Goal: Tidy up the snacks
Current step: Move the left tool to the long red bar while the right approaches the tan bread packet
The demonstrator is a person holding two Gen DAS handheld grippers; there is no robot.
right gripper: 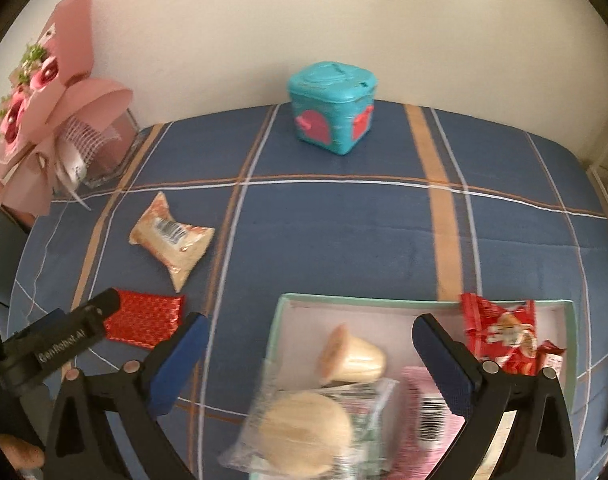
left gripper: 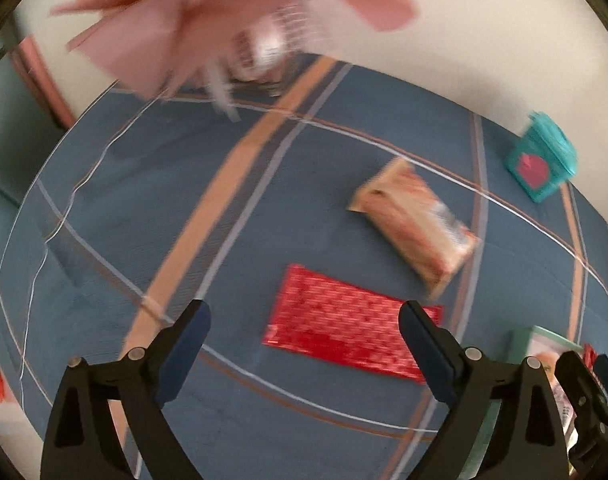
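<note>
Two snacks remain loose on the plaid cloth (right gripper: 344, 220): the red foil packet (left gripper: 352, 326) and the beige wrapped pack (left gripper: 414, 224). The rest sit in the pale green tray (right gripper: 572, 320) — red wrappers (right gripper: 500, 332), a cup-shaped cake (right gripper: 354, 356), a pink barcoded pack (right gripper: 424, 412), and a clear-wrapped round bun (right gripper: 304, 432) lying across the tray's near-left edge.

Our left gripper (left gripper: 304, 320) is wide open, holding nothing, hovering low with the red foil packet just ahead, between the fingers and closer to the right pad. Our right gripper (right gripper: 308, 332) is also wide open and empty, over the tray; we judge the bun is not gripped, though blur makes contact hard to rule out.

Risks as we see them:
- Foil packet lies flat; the pads may skate over it or pinch the cloth instead.
- Bagging the cloth would drag the beige pack and the teal box (right gripper: 332, 116).
- Left view is motion-blurred, so alignment is uncertain.
- Bun overhangs the edge; a nudge could tip it out.
- Both grippers are near; the transfer could clash.
</note>
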